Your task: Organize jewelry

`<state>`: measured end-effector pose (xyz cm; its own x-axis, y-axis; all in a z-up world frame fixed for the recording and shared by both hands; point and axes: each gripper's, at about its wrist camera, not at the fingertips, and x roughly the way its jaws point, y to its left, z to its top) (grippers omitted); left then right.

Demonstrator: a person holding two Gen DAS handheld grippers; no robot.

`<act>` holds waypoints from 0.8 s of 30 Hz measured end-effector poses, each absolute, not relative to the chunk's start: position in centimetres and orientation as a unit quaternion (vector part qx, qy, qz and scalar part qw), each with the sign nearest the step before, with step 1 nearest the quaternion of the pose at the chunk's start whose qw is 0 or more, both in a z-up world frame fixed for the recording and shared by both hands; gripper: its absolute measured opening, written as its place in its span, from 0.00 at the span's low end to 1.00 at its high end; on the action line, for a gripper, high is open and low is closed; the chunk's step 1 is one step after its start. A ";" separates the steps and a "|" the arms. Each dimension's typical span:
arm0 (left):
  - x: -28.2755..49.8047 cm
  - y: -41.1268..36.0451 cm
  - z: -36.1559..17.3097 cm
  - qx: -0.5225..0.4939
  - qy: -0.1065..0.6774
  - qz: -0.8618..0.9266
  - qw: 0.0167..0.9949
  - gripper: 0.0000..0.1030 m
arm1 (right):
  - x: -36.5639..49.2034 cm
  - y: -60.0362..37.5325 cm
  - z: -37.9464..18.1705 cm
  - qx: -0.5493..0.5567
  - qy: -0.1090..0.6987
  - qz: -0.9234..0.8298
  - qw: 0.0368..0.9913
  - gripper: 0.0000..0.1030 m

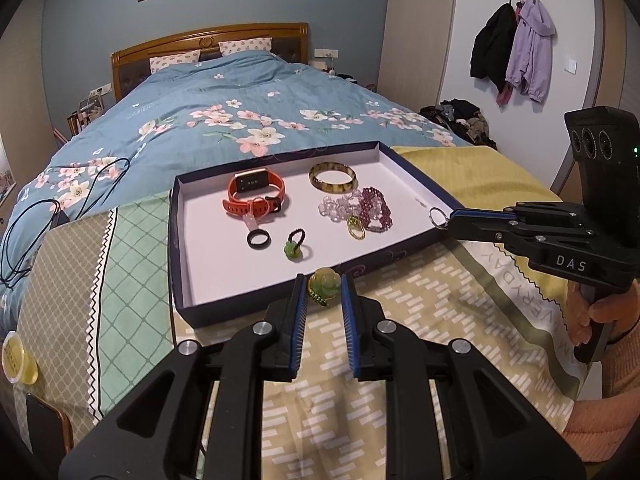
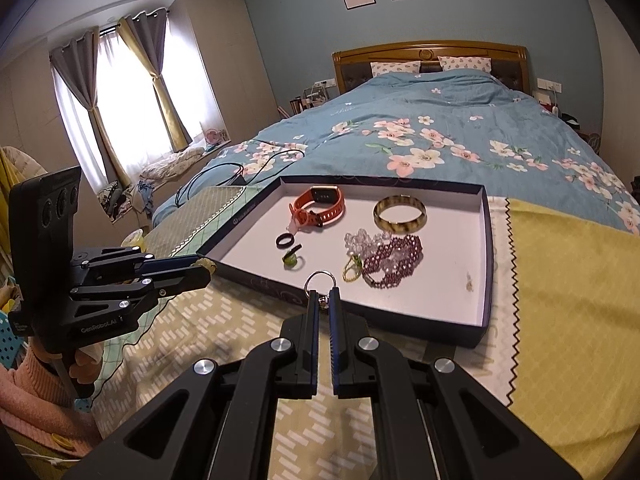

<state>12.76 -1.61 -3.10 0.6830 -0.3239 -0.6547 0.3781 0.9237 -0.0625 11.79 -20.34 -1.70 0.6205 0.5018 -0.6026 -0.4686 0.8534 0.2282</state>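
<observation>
A dark box lid tray (image 1: 182, 264) (image 2: 486, 264) with a white floor lies on the bed's foot. In it are an orange watch (image 1: 254, 192) (image 2: 318, 204), an amber bangle (image 1: 333, 177) (image 2: 400, 213), purple and clear bead bracelets (image 1: 374, 208) (image 2: 394, 258), a black ring (image 1: 258, 238), a green charm ring (image 1: 295, 245) and a yellow-green ring (image 1: 355, 228). My left gripper (image 1: 323, 285) is shut on a green flower ring (image 1: 325, 283) at the tray's near wall. My right gripper (image 2: 323, 300) is shut on a silver ring (image 2: 320, 282) (image 1: 438, 216) over the tray's right edge.
Patterned cloths (image 1: 400, 400) cover the bed's foot under the tray. Black cables (image 1: 60, 200) lie on the floral duvet (image 1: 240, 112) to the left. A yellow container (image 1: 18, 358) and a phone (image 1: 46, 428) sit at the near left. Coats (image 1: 516, 48) hang on the right wall.
</observation>
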 end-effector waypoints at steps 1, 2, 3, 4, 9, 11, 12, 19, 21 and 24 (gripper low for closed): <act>12.8 -1.6 -3.0 0.039 0.348 -0.191 0.917 0.17 | 11.9 -20.3 -1.6 0.024 0.341 0.269 0.900 0.03; 12.9 -1.6 -3.0 0.039 0.347 -0.191 0.917 0.17 | 12.1 -20.3 -1.5 0.023 0.340 0.270 0.901 0.03; 13.0 -1.6 -2.9 0.039 0.347 -0.190 0.917 0.17 | 12.1 -20.3 -1.5 0.022 0.339 0.269 0.901 0.03; 13.1 -1.6 -2.9 0.039 0.347 -0.190 0.918 0.17 | 12.2 -20.2 -1.5 0.022 0.338 0.268 0.902 0.03; 13.5 -1.6 -2.8 0.038 0.345 -0.189 0.919 0.17 | 12.9 -20.2 -1.2 0.021 0.334 0.266 0.904 0.03; 13.6 -1.7 -2.7 0.039 0.344 -0.189 0.919 0.17 | 13.1 -20.3 -1.0 0.022 0.332 0.264 0.905 0.03; 13.8 -1.7 -2.7 0.039 0.343 -0.188 0.919 0.17 | 13.2 -20.4 -1.0 0.023 0.332 0.263 0.906 0.03; 14.6 -1.8 -2.3 0.040 0.342 -0.186 0.920 0.17 | 13.8 -20.6 -0.9 0.024 0.330 0.262 0.907 0.03; 14.9 -1.8 -2.2 0.040 0.340 -0.185 0.921 0.17 | 13.8 -20.6 -0.9 0.025 0.330 0.261 0.907 0.03; 15.1 -1.8 -2.2 0.040 0.340 -0.184 0.922 0.17 | 14.5 -20.7 -0.8 0.027 0.331 0.260 0.907 0.03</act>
